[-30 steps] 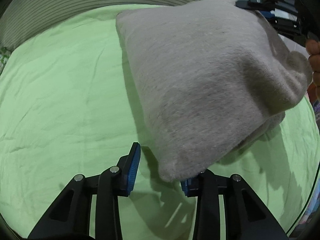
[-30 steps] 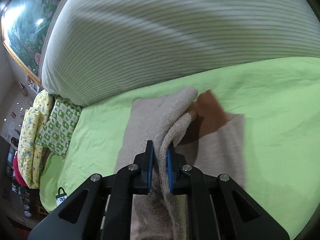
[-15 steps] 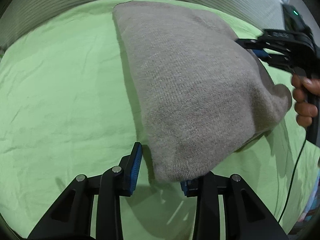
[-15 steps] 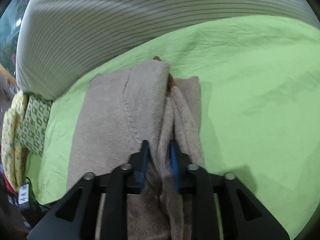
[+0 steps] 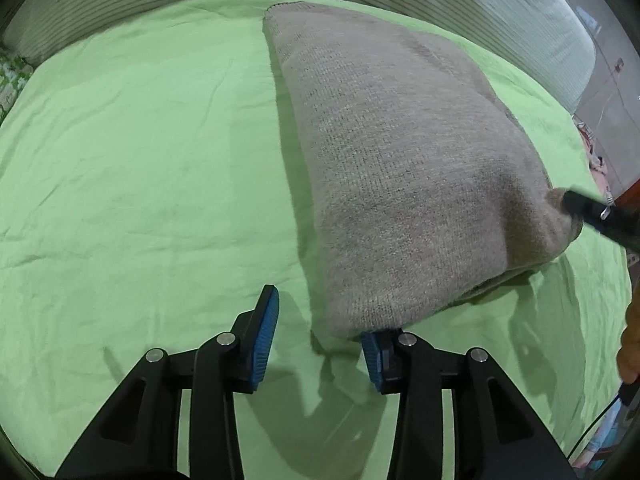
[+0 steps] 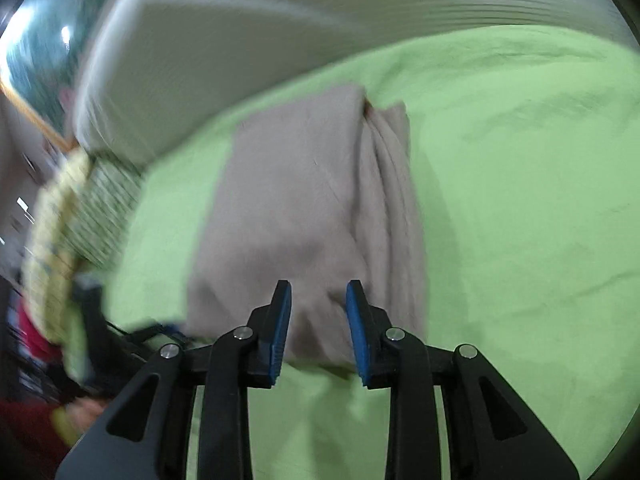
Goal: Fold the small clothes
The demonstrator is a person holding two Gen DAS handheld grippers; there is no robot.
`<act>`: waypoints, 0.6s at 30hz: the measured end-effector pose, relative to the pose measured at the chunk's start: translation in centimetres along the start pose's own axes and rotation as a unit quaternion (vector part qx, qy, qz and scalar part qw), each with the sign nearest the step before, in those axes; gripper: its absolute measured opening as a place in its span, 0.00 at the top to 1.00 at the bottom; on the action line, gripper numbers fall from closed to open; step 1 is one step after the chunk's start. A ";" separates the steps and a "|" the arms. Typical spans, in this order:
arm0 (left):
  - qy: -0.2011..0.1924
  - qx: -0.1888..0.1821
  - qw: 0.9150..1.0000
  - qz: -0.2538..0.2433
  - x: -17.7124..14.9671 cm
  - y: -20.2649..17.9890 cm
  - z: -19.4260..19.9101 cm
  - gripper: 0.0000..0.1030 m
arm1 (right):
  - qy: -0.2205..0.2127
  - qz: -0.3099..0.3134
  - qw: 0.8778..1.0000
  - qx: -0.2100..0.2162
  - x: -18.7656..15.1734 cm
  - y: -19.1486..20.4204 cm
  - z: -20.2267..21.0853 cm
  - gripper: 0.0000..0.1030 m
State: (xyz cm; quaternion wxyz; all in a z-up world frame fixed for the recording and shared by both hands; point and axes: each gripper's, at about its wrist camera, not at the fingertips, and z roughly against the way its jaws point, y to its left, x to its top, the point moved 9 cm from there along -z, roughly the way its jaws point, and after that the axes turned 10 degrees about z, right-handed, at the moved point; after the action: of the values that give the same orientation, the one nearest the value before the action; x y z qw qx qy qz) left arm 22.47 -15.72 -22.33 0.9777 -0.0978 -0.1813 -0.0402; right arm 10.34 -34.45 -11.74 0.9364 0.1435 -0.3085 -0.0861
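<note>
The right gripper [image 6: 318,320], its blue-padded jaws having just been opening, stands parted around the near edge of a beige knitted garment [image 6: 296,200], the cloth between the pads but no longer pinched. The left gripper [image 5: 316,336], jaws also just opened wider, is set well apart at the garment's near corner, whose knit drapes over the tip of its right-hand finger while the other finger is clear; nothing is clamped. The garment lies folded into a long thick bundle on a light green bedsheet [image 5: 140,160], its layered edges showing along one side, with a striped bolster [image 6: 280,20] behind it. By the look of it, a fold has just been laid down and both tools are letting go. The next move would call for drawing the fingers back without dragging the top layer, then squaring or folding the bundle once more. No brand, label or legible writing is visible.
</note>
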 end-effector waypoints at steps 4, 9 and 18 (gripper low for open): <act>0.000 0.006 1.000 -0.003 0.3 -0.9 -0.3 0.60 | 0.000 -0.020 1.000 0.017 -0.7 -0.7 -0.4 0.74; 0.002 0.000 1.000 0.006 0.7 -1.7 0.1 0.74 | -0.026 -0.015 0.999 0.016 0.4 -1.3 2.4 0.92; 0.010 -0.008 1.000 0.007 -0.5 -2.0 -0.7 0.82 | 0.004 -0.004 1.000 -0.026 -3.1 -3.0 1.1 0.93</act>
State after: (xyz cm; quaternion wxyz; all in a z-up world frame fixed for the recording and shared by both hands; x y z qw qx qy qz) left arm 22.05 -17.78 -22.81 0.9790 -0.1064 -0.1703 -0.0356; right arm 7.02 -36.77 -13.57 0.9407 0.1205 -0.3017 -0.0973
